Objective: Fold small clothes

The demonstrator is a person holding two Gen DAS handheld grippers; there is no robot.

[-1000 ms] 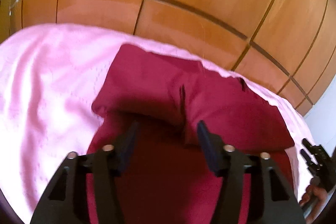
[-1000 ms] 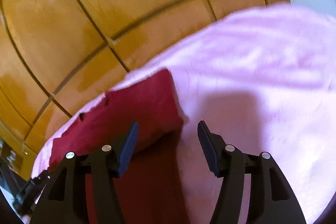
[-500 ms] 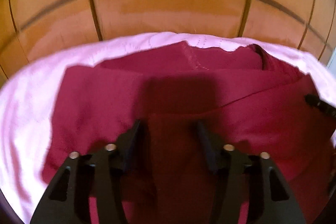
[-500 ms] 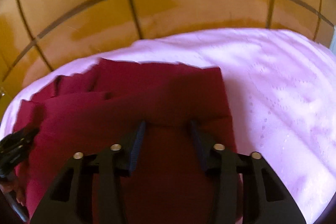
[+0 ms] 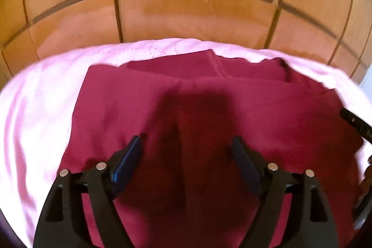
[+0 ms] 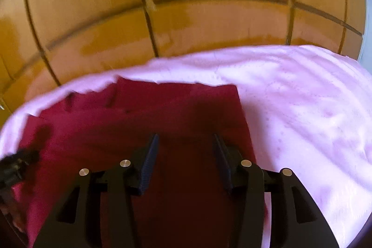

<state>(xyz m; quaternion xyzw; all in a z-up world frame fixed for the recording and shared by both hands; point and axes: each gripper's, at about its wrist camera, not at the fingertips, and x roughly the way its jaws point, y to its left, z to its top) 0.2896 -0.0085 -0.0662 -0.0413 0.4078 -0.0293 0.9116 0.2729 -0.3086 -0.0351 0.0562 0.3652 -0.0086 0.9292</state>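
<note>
Left gripper (image 5: pixel 186 147): jaws just opened wide, nothing held; maroon garment (image 5: pixel 209 108) lies below, folded over on pink cloth (image 5: pixel 34 108). Right gripper (image 6: pixel 186 145): reopened slightly, half open, empty above garment. Judgement: fold released; next fold pending.

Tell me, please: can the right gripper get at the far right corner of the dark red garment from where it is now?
Probably yes. The right gripper stands open over the dark red garment, and nothing lies between it and that corner on the pink cloth.
</note>
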